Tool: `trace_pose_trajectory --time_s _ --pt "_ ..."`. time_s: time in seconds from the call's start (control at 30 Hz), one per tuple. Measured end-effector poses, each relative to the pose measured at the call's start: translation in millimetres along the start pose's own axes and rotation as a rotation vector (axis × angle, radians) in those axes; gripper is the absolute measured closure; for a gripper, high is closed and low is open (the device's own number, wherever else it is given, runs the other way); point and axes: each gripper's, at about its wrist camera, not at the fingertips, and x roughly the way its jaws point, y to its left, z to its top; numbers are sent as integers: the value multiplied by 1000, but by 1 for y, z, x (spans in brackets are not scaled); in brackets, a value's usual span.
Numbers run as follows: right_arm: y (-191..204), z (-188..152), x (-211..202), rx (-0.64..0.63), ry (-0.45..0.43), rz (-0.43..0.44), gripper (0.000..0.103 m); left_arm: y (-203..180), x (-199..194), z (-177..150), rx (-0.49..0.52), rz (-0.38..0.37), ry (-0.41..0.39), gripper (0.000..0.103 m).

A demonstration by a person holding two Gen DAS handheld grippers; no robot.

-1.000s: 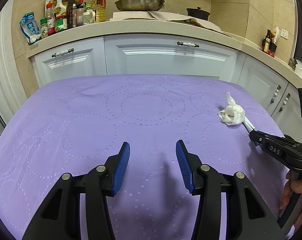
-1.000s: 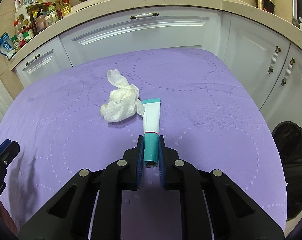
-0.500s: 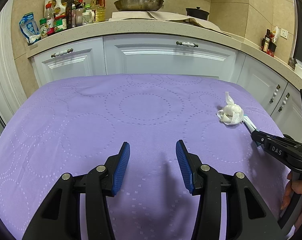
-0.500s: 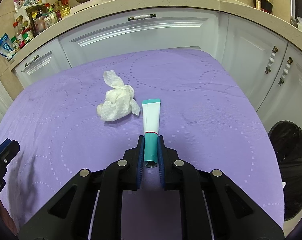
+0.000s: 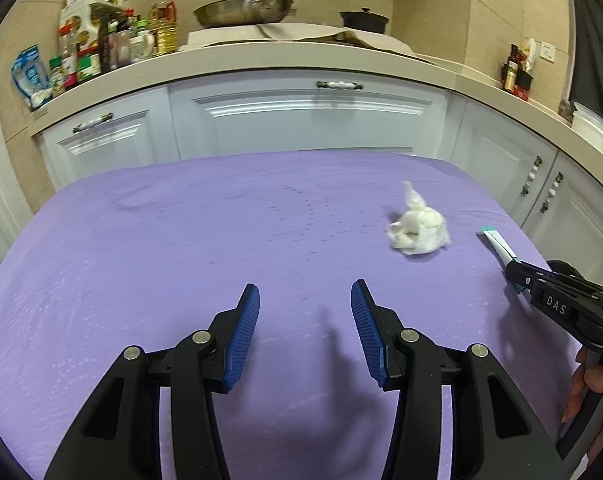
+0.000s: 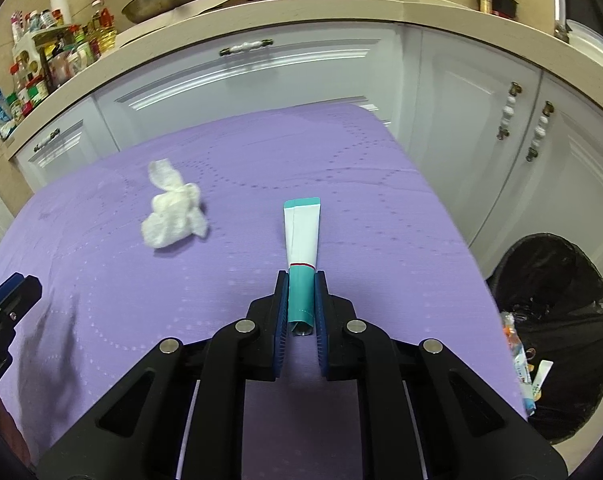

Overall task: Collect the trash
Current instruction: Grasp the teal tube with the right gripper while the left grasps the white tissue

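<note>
My right gripper (image 6: 301, 280) is shut on the teal cap end of a white and teal tube (image 6: 302, 236), holding it just above the purple tablecloth (image 6: 241, 152). The tube (image 5: 499, 245) also shows at the right of the left wrist view, sticking out of the right gripper (image 5: 515, 274). A crumpled white tissue (image 6: 172, 213) lies on the cloth left of the tube. My left gripper (image 5: 304, 304) hovers open over bare cloth, with the tissue (image 5: 419, 230) ahead of it to the right. A black-lined trash bin (image 6: 557, 320) stands on the floor beyond the table's right edge.
White kitchen cabinets (image 5: 313, 120) and a counter with bottles (image 5: 101, 48), a pan (image 5: 243, 10) and a black pot (image 5: 364, 20) run behind the table. The bin holds some wrappers (image 6: 523, 368). A person's hand (image 5: 593, 384) grips the right tool.
Both grippers have slid to the right over the table. The tube went with the right gripper and now sits clear of the tissue. More of the bin has come into the right wrist view.
</note>
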Motion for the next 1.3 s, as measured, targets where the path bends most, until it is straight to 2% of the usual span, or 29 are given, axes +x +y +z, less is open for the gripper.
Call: trace_pose_trajectory --time_s 0.43,0.5,0.93,1.07,1.17,1.3 --pt "-49 0 -8 54 -19 -16 91 -67 33 22 84 -55 15 55" --pt "-53 1 -9 57 -23 -17 91 -75 41 25 91 -62 27 50" --pt "-68 7 -14 59 -41 -9 91 -96 89 43 120 -41 88 50" --pt "-67 6 -11 58 -35 -4 91 -96 95 42 122 -60 119 67" --pt "-64 5 -9 55 -30 0 91 -96 93 41 132 -64 115 75" --pt "-60 4 -9 52 -28 2 91 -96 92 42 135 -65 112 79"
